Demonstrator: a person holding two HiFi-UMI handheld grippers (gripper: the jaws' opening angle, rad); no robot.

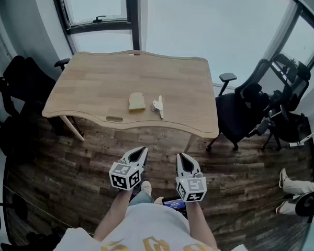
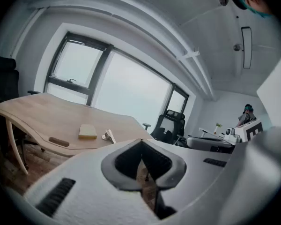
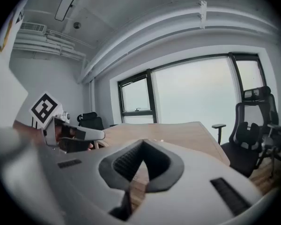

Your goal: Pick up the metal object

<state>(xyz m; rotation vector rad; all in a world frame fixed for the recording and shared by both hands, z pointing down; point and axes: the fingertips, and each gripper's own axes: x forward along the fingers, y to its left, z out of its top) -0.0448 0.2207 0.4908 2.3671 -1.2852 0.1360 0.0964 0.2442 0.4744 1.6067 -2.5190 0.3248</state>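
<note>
Nearest to me, I am holding the left gripper (image 1: 141, 149) and the right gripper (image 1: 181, 156) close to my body, above the wooden floor (image 1: 94, 166). Both pairs of jaws are meeting at the tips and are gripping nothing.

Farther out, the table (image 1: 89, 72) is standing well apart from both grippers. The metal object (image 1: 158, 105) is lying low on the tabletop near the front edge, just beside a yellow block (image 1: 136, 102).

Risks, as I am judging them:
- If I am arriving with the jaws closed, the tips are likely to push the object along the wood instead of straddling it.
- Because the object is lying so flat, the pads may be scraping the table or slipping off.
- A reach from the left may be nudging the block into the object.
</note>
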